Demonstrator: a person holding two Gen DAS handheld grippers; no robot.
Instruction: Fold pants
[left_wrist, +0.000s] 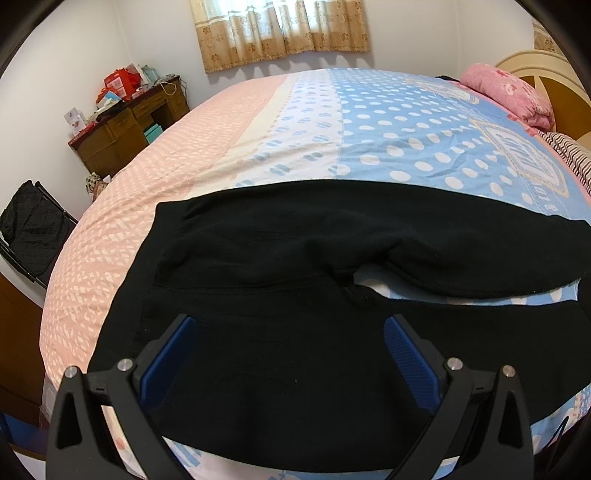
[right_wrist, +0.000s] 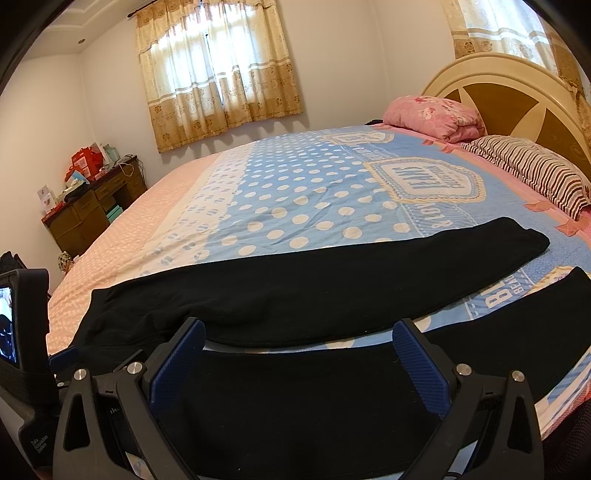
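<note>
1 pair of black pants (left_wrist: 295, 258) flat near the bedspread's (right_wrist: 295, 192) front edge; print maybe reads "BEARS". Left gripper (left_wrist: 290, 325) and right gripper (right_wrist: 299, 332) both gape wide, empty.

A home bedroom is shown: a wide bed (right_wrist: 295, 192) covered in a pink and blue polka-dot sheet, backed by a rounded headboard (right_wrist: 517, 92), with pillows (right_wrist: 532, 166), curtained windows (right_wrist: 218, 74) and a cluttered wooden desk (left_wrist: 129, 125) set against white walls.
</note>
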